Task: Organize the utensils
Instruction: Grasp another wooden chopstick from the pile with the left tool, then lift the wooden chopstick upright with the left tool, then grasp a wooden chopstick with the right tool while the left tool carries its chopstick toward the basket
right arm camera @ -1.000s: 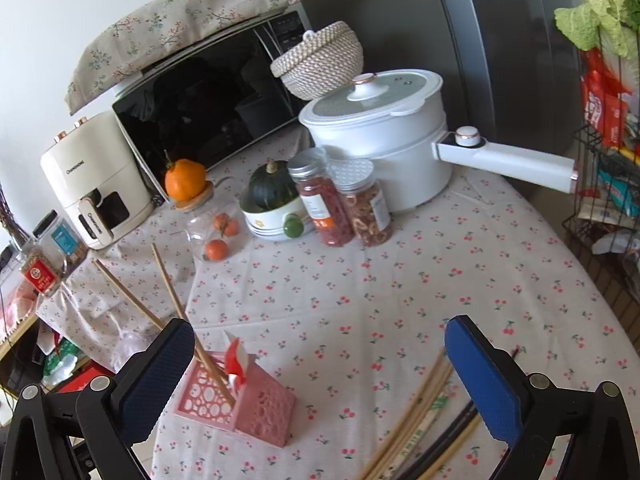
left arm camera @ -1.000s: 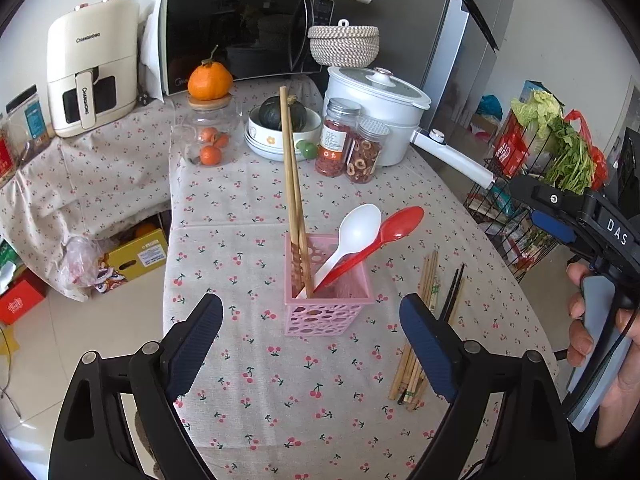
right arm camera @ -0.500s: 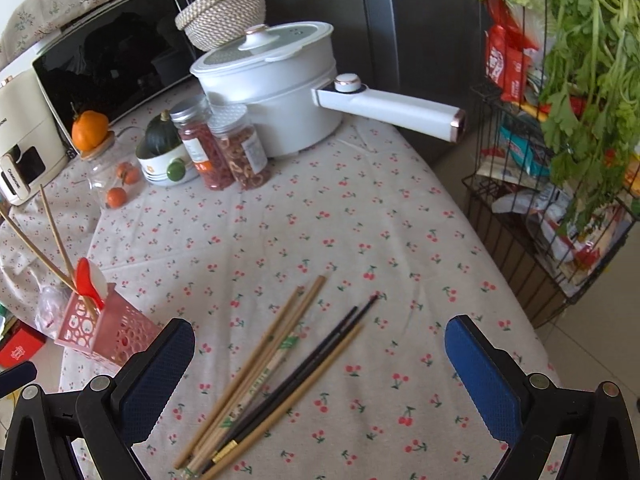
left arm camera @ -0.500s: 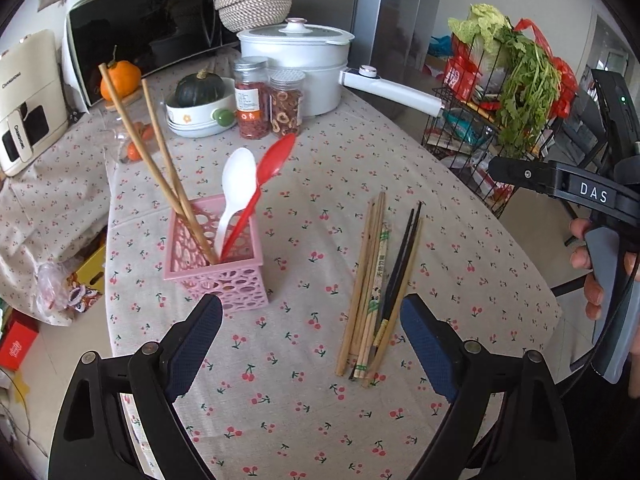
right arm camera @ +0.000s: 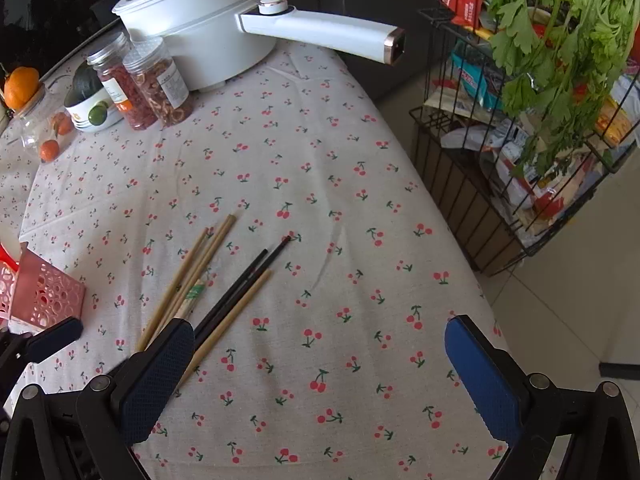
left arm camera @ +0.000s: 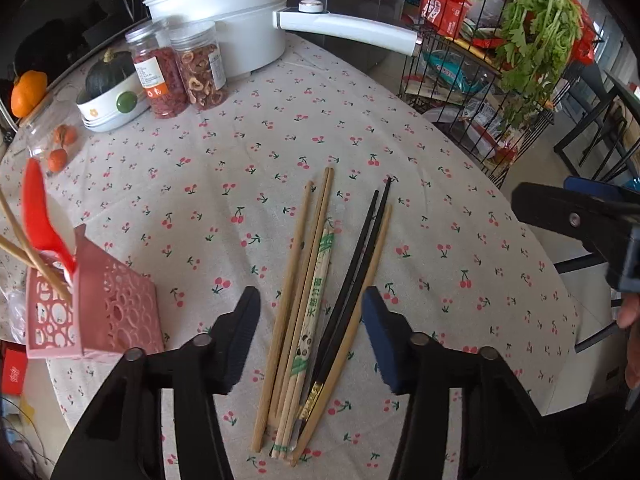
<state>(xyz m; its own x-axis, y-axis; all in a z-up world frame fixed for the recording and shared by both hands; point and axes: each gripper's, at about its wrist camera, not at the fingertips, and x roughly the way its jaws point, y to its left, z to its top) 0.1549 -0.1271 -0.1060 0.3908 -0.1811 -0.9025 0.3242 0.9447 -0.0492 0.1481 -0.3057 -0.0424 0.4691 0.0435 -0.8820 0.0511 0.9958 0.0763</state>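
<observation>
Several loose chopsticks (left arm camera: 316,300), wooden and black, lie in a bundle on the cherry-print tablecloth; they also show in the right wrist view (right arm camera: 208,288). My left gripper (left arm camera: 310,340) is open and straddles the near part of the bundle, just above it. A pink perforated utensil basket (left arm camera: 92,304) stands to the left, holding a red spoon (left arm camera: 40,220) and two wooden chopsticks; its corner shows in the right wrist view (right arm camera: 44,292). My right gripper (right arm camera: 316,376) is open and empty, to the right of the bundle.
A white pot (left arm camera: 236,20) with a long handle (right arm camera: 320,32), two spice jars (left arm camera: 180,68), a bowl with a squash (left arm camera: 108,92) and a glass jar stand at the back. A wire rack of vegetables (right arm camera: 540,100) stands off the table's right edge.
My left gripper has swung right and come down over the loose chopsticks, with its fingers closer together. The right gripper has moved right and lower over the table.
</observation>
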